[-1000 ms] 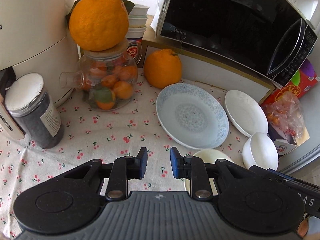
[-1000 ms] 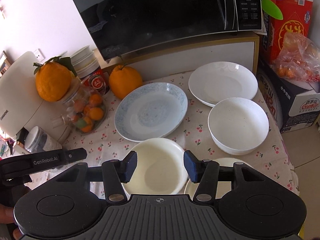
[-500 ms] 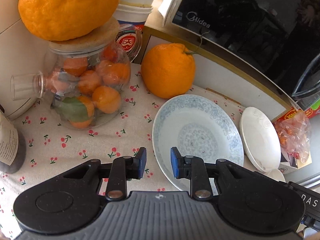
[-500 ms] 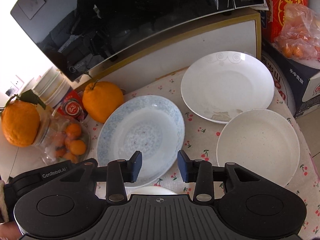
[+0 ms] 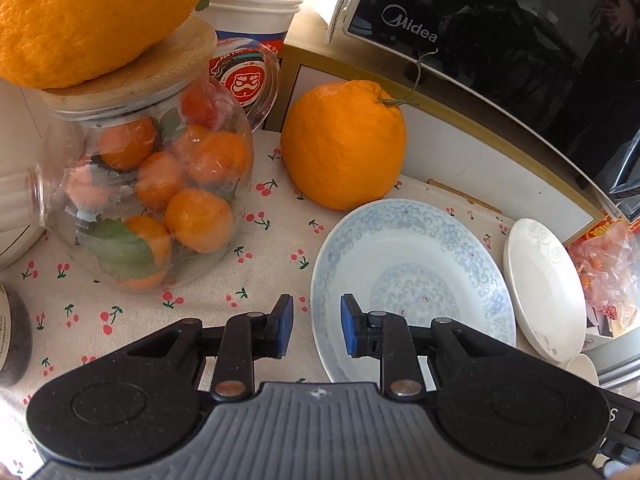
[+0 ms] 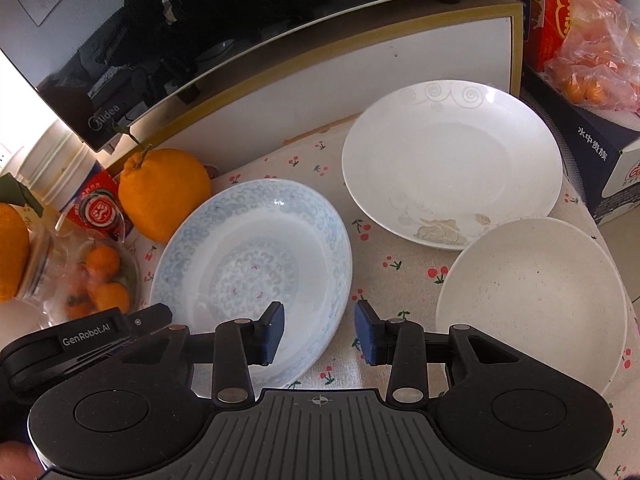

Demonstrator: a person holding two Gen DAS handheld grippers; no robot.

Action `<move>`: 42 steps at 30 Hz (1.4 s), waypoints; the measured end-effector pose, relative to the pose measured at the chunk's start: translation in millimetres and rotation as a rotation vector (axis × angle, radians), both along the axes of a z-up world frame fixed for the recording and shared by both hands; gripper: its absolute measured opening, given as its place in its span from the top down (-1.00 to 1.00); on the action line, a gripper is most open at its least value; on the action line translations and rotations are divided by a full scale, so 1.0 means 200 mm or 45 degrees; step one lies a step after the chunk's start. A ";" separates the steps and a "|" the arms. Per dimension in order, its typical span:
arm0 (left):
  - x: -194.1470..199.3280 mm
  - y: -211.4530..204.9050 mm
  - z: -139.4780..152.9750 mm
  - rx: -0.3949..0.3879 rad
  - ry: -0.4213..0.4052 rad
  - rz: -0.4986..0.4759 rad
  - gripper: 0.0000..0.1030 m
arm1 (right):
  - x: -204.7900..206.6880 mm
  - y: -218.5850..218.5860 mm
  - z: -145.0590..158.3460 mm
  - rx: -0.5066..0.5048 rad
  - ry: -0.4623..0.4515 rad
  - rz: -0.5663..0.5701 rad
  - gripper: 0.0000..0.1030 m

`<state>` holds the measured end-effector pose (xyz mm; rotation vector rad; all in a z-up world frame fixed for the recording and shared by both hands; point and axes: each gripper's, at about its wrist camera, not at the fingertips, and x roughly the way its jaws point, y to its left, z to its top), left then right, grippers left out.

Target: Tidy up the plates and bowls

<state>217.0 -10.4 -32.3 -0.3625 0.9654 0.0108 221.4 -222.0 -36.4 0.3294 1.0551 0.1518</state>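
Right wrist: both grippers gape empty, right gripper (image 6: 319, 332) and left gripper (image 5: 316, 330) straddling blue plate (image 6: 256, 268) rims

left gripper (image 5: 316, 330): pointed steeply down, jaws apart by a narrow gap, nothing gripped
right gripper (image 6: 319, 332): pointed steeply down, jaws parted wider, nothing pressed between pads
holder's hand: barely visible at frame corner

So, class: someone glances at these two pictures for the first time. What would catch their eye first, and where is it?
Probably the blue patterned plate in the middle of the cherry-print cloth, with both open grippers poised at its near rim. Next the big orange behind it, by the glass jar of small oranges, and the white plate and white bowl on the right.
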 end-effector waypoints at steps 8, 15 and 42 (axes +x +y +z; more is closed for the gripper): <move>0.04 -0.03 -0.05 0.054 0.007 -0.034 0.66 | 0.03 0.06 -0.08 -0.025 0.011 -0.010 0.54; 0.05 -0.07 -0.07 0.061 -0.013 -0.064 0.70 | 0.03 0.08 -0.11 -0.071 -0.007 -0.004 0.63; -0.03 -0.05 0.03 0.019 -0.039 -0.036 0.81 | -0.01 -0.02 -0.03 0.071 -0.044 -0.054 0.70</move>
